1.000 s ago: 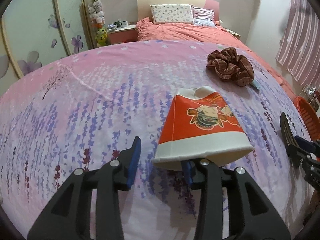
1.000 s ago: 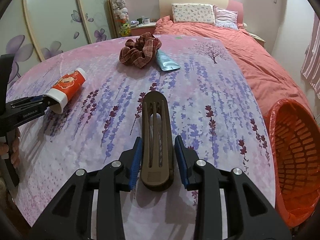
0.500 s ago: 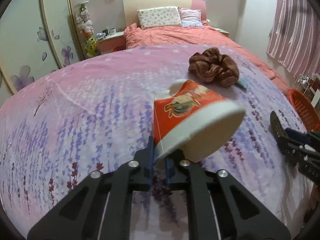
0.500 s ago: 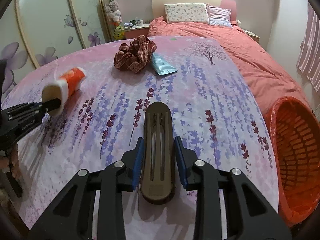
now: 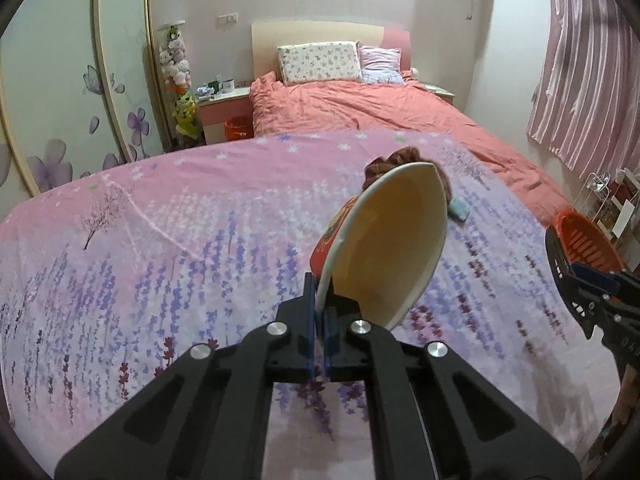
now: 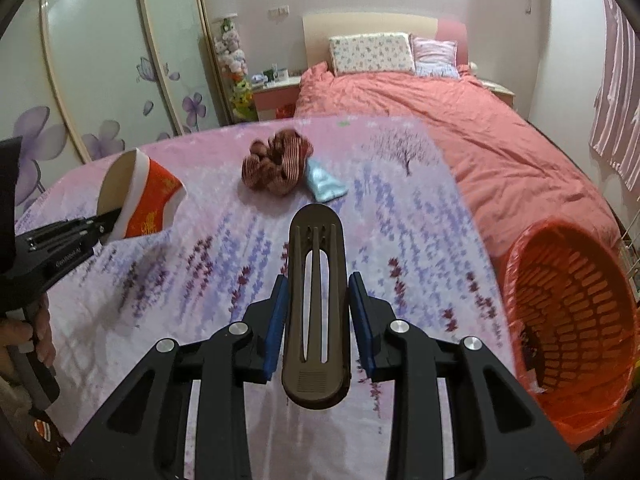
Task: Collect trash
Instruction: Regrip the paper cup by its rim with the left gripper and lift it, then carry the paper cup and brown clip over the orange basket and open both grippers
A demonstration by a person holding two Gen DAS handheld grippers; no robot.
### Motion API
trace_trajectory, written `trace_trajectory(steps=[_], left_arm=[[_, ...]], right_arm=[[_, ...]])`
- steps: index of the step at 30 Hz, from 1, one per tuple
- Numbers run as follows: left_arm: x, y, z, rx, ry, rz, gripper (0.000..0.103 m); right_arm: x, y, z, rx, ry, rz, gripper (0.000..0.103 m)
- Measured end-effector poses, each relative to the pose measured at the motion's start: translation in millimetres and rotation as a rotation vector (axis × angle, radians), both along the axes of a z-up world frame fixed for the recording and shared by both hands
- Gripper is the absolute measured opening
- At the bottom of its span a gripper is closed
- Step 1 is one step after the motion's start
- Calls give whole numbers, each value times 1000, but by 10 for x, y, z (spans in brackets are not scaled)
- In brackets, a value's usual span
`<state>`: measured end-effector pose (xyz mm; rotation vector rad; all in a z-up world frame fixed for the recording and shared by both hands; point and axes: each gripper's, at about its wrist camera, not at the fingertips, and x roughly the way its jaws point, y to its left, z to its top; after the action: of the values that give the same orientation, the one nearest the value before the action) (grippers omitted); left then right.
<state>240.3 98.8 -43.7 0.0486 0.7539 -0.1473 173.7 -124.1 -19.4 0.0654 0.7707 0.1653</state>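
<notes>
A red paper cup [image 5: 388, 248] with a white rim hangs above the flowered bedspread, its cream inside turned toward the left wrist camera. My left gripper [image 5: 319, 312] is shut on the cup's rim. From the right wrist view the cup [image 6: 148, 200] and left gripper [image 6: 108, 222] are at the left. My right gripper [image 6: 318, 320] is shut on a dark brown slotted plastic piece [image 6: 316, 248], held over the bedspread. It also shows at the right edge of the left view as the right gripper [image 5: 592, 284].
An orange basket [image 6: 580, 300] lined with a red bag stands off the bed's right side. A brown striped scrunchie [image 6: 276, 164] and a light blue packet [image 6: 324, 182] lie further up the bedspread. A person's hand [image 6: 36, 332] grips the left tool's handle.
The left jaws closed on the cup's rim and lifted it off the bedspread, tipping its mouth toward the camera. The right gripper rose a little with the brown piece.
</notes>
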Motion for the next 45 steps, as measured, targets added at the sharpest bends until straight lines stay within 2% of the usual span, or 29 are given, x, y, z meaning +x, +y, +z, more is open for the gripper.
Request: trace_trajectory(steps=[7, 13, 26, 36, 42, 44, 45], left_arm=[[-123, -303, 300, -18, -58, -53, 4], [-207, -651, 466, -50, -75, -115, 4], [-418, -1812, 736, -152, -86, -327, 4], [-473, -2794, 622, -221, -35, -480, 4], [-391, -3284, 423, -231, 18, -542, 5], [-350, -3409, 314, -215, 39, -545, 9], [-324, -3468, 243, -205, 55, -547, 19]], right_arm=[[-132, -264, 300, -3, -71, -46, 31], [-253, -594, 409, -4, -102, -108, 31], [-539, -1529, 545, 25, -153, -287, 31], [-592, -2136, 467, 61, -153, -404, 31], [-469, -2483, 264, 114, -117, -463, 32], [-397, -2576, 143, 142, -87, -472, 32], [-346, -2623, 63, 164, -64, -472, 33]])
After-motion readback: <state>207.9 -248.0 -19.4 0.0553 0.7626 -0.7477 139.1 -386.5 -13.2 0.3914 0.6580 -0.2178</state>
